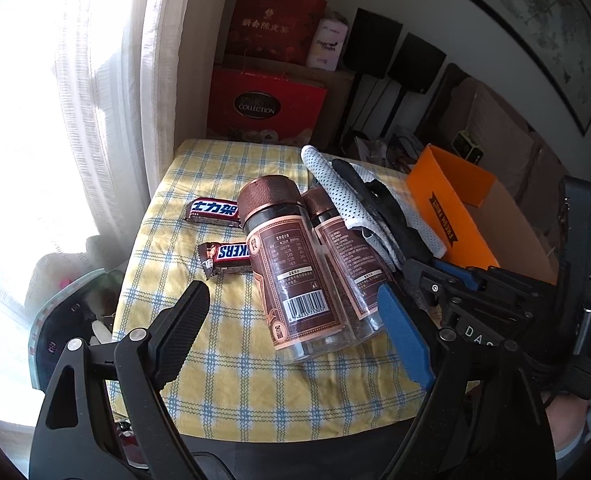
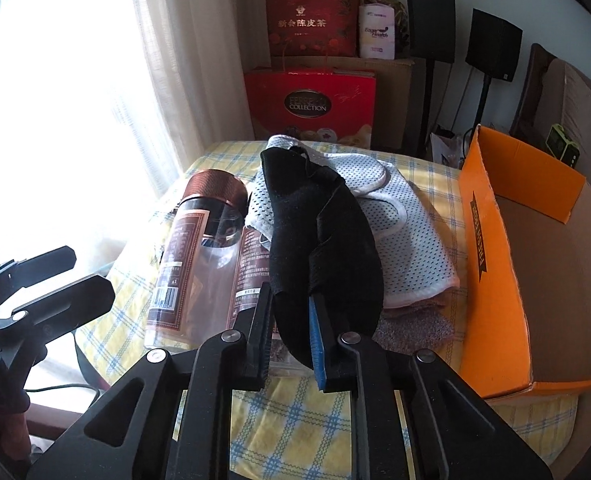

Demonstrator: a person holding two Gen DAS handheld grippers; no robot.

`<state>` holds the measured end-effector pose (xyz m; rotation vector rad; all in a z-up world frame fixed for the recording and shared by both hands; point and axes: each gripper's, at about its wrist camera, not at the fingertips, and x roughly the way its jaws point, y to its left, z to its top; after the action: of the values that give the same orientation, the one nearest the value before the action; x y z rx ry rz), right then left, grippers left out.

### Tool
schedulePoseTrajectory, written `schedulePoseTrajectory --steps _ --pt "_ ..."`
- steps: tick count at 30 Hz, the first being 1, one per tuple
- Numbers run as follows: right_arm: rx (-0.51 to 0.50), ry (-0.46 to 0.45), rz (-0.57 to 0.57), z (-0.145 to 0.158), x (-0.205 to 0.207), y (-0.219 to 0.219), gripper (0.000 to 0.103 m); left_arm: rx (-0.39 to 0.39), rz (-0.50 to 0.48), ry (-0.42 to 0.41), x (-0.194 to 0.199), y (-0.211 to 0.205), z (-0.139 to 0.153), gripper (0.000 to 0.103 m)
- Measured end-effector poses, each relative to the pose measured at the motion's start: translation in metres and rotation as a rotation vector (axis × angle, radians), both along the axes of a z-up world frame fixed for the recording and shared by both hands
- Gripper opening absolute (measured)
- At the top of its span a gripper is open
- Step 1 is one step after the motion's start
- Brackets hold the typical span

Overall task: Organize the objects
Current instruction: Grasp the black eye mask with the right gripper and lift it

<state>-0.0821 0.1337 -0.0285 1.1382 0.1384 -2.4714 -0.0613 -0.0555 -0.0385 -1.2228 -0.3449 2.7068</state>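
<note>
Two clear jars with brown lids (image 1: 295,264) (image 2: 199,248) lie side by side on the yellow checked tablecloth (image 1: 223,340). Two Snickers bars (image 1: 225,258) lie left of them. My left gripper (image 1: 295,328) is open, its fingers on either side of the near jar's base. My right gripper (image 2: 291,316) is shut on a black cloth item (image 2: 323,248) that lies over a white mesh garment (image 2: 407,232). The black cloth and the mesh garment (image 1: 335,192) also show in the left wrist view, right of the jars.
An open orange cardboard box (image 2: 491,248) (image 1: 447,216) stands at the table's right side. Red gift boxes (image 1: 267,108) are stacked behind the table by the curtain (image 1: 107,100). Black speakers (image 2: 491,48) stand at the back wall.
</note>
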Motion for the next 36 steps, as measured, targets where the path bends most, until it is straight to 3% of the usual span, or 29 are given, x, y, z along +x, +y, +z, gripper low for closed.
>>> schedulePoseTrajectory --steps 10,17,20,23,29,36 --pt "-0.101 -0.018 -0.117 0.026 -0.016 0.047 0.01 0.057 -0.064 -0.012 -0.004 0.015 0.004 0.084" --pt "-0.087 -0.057 -0.175 0.011 -0.031 0.067 0.019 0.066 -0.097 -0.028 -0.006 0.028 0.001 0.084" --pt "-0.103 -0.065 -0.158 0.004 -0.035 0.065 0.019 0.078 -0.107 -0.046 -0.009 0.03 -0.004 0.084" --pt "-0.109 -0.055 -0.163 0.0 -0.035 0.065 0.011 0.104 -0.116 -0.068 -0.011 0.032 -0.008 0.084" --pt "-0.245 -0.088 -0.174 0.006 -0.031 0.079 0.006 0.242 -0.133 -0.134 -0.019 0.032 -0.019 0.084" --pt "-0.415 -0.165 -0.162 0.012 -0.007 0.095 0.006 0.335 -0.134 -0.192 -0.024 0.042 -0.027 0.083"
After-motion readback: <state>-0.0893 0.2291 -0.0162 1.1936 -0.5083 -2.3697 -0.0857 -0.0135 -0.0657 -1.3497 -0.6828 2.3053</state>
